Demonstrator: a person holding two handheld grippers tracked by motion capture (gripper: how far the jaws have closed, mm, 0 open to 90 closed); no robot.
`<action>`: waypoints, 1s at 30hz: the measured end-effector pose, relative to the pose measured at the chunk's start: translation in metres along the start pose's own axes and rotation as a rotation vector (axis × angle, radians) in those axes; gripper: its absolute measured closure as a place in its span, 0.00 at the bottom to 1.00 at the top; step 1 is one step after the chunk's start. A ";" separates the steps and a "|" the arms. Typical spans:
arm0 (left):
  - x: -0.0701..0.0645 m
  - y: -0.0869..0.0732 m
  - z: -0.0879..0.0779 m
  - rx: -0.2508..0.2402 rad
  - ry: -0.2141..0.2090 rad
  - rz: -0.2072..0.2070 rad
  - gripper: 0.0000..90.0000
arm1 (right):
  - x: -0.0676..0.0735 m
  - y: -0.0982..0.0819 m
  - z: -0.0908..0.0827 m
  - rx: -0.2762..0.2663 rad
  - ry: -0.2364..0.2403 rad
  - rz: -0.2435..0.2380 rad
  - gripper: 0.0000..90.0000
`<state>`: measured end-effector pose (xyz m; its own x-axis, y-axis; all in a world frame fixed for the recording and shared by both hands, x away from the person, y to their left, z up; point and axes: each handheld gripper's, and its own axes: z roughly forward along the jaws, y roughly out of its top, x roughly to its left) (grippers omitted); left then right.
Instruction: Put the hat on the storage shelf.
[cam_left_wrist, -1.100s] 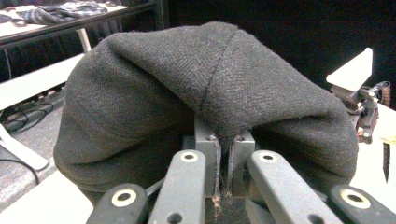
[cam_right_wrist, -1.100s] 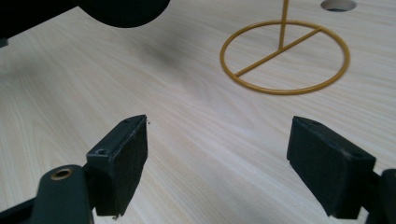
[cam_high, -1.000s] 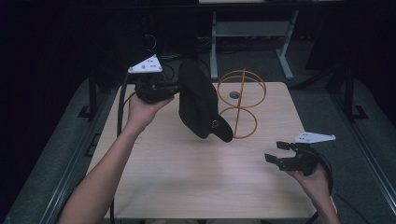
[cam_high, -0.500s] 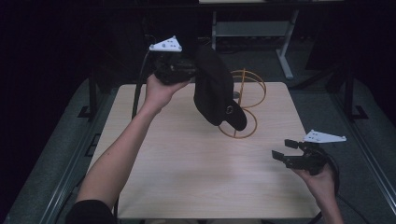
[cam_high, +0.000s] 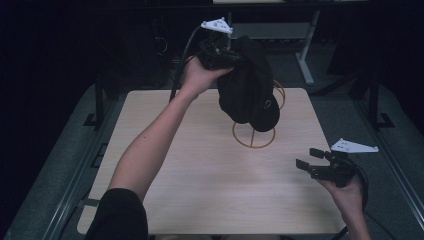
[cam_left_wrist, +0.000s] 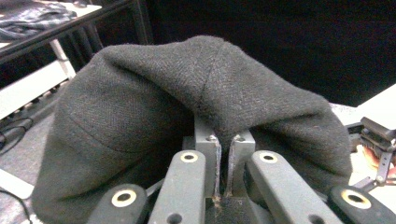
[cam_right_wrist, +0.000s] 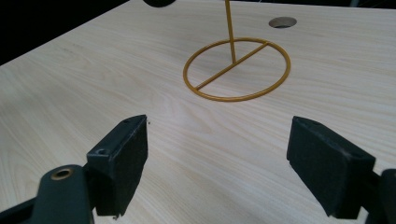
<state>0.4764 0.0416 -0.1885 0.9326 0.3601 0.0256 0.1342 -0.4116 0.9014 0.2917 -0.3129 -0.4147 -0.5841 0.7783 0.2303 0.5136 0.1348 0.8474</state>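
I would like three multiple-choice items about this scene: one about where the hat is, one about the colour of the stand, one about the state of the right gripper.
1. Where is the hat?
A. flat on the table
B. held up in the air over the stand
C. on the floor

2. What colour is the wire stand?
A. yellow
B. blue
C. white

3. How are the jaws of the right gripper?
A. shut on the hat
B. shut on the stand
C. open, with nothing between them

Key:
1 B, the left gripper pinches the hat's cloth and it hangs in front of the stand, above the table.
2 A, its ring base and rod look golden yellow on the pale wood.
3 C, the right gripper view shows bare table between the two wide-apart pads.
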 end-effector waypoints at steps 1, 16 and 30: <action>0.000 0.001 0.005 0.004 -0.002 -0.001 0.96 | 0.000 0.000 -0.001 -0.002 -0.002 0.002 0.23; -0.002 0.008 0.087 0.188 -0.045 -0.029 0.79 | -0.001 -0.004 0.006 0.019 -0.004 0.014 0.23; -0.009 0.004 0.071 0.183 -0.035 -0.043 0.63 | -0.001 -0.006 -0.002 -0.005 -0.026 0.025 0.22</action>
<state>0.4922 -0.0224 -0.2157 0.9353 0.3528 -0.0286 0.2296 -0.5433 0.8075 0.2882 -0.3157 -0.4195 -0.5551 0.7968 0.2388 0.5244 0.1124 0.8440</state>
